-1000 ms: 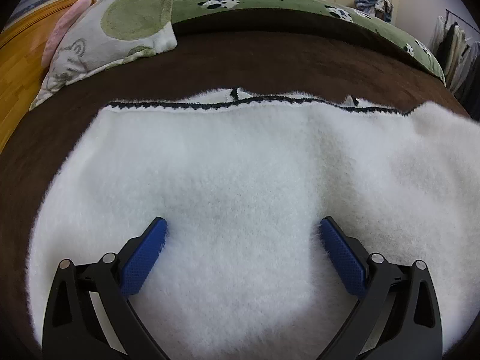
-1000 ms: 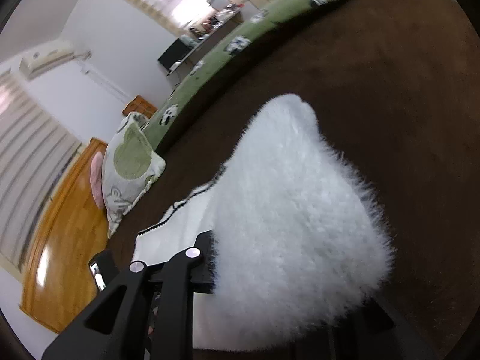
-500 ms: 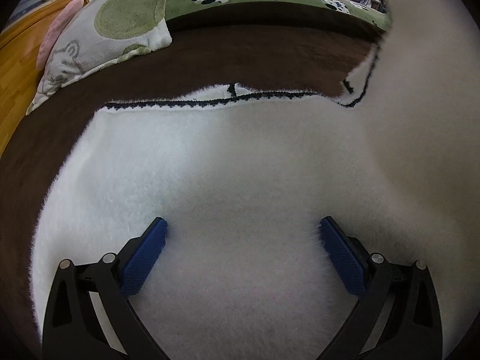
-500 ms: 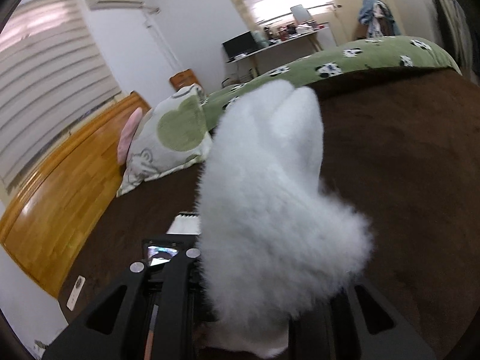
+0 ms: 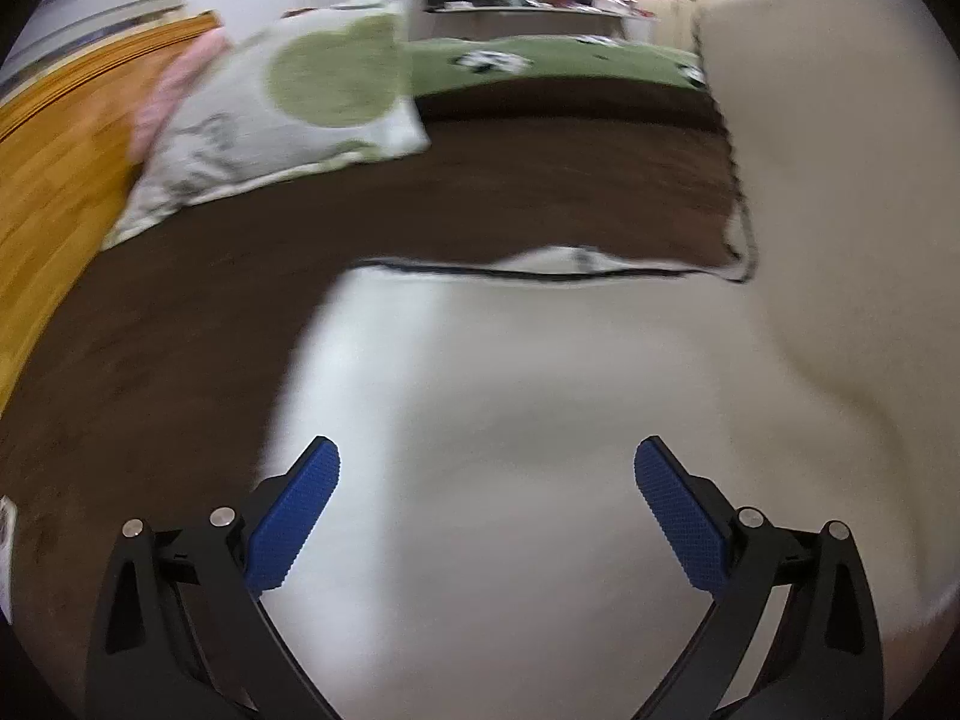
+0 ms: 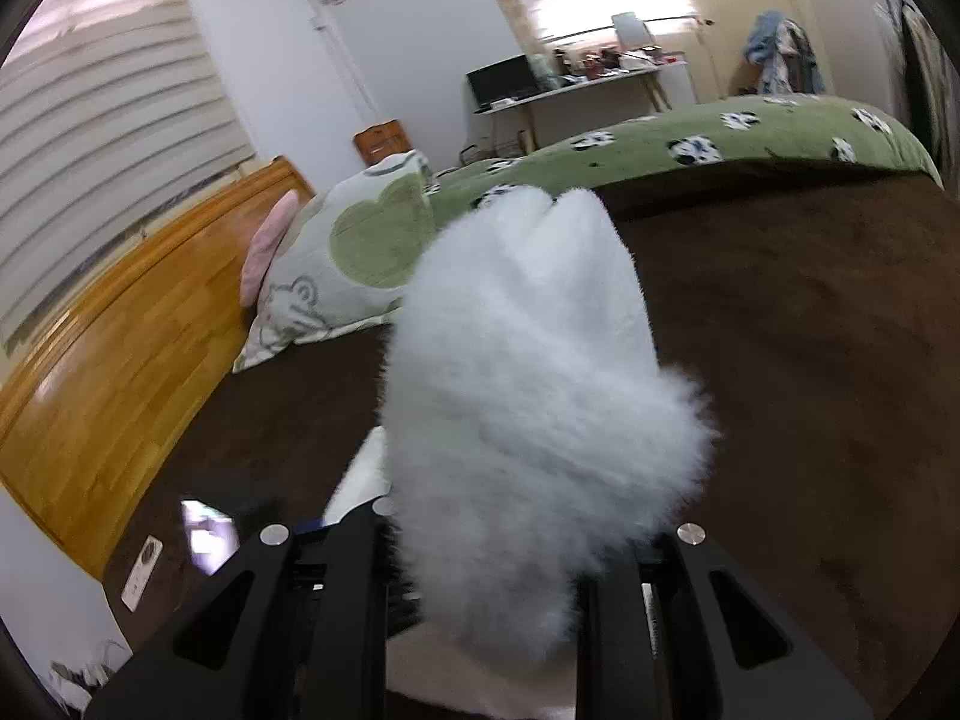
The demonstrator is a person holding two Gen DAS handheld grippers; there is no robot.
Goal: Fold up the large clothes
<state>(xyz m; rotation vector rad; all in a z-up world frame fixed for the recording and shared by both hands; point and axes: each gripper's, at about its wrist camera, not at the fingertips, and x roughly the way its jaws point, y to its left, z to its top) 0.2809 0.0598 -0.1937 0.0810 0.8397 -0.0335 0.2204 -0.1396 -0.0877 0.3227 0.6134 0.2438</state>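
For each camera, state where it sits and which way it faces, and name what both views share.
Left wrist: on the left gripper, jaws open, low over the white fluffy garment, facing the pillow.
Right wrist: on the right gripper, shut on a garment bunch lifted above the brown blanket.
Shared: garment, pillow, brown blanket, green panda cover, desk.

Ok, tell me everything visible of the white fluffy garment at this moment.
The white fluffy garment is a large, long-piled, fleecy piece with a thin black-stitched edge. Most of it lies spread on the brown bedspread. One side stands raised at the right of the left wrist view. The right gripper is shut on a bunched clump of it, held above the bed. The left gripper is open above the flat part; contact cannot be told. The left view is blurred.
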